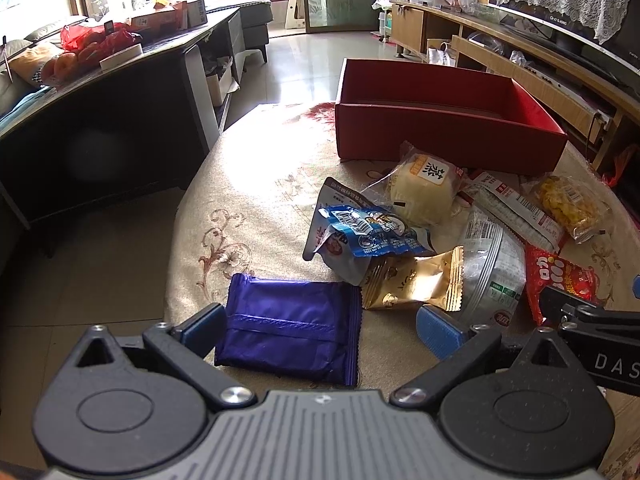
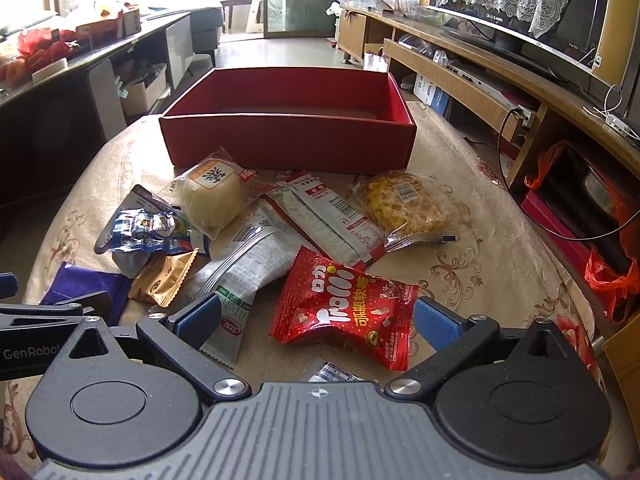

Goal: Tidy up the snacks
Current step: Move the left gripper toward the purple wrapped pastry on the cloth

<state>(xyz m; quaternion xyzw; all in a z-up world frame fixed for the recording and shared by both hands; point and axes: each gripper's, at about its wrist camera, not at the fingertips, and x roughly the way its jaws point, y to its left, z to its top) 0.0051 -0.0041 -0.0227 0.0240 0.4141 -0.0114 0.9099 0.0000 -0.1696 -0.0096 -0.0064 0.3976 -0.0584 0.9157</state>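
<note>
left wrist view: left tongs (image 1: 320,326) gape around purple packet (image 1: 288,330); right tongs (image 2: 316,318) gape around red packet (image 2: 346,310).

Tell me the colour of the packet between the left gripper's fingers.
Deep purple packet, between the open left gripper fingers; clearest in the left wrist view.

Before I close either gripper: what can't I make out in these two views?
- Red box floor: both views, near wall hides most of it.
- Grey packet: right wrist view, gripper body covers all but a corner.
- Purple packet: whether the left gripper's fingers touch it.
- Silver packet: small print too fine to read.
- Right gripper: its height above the Trolli bag.
</note>
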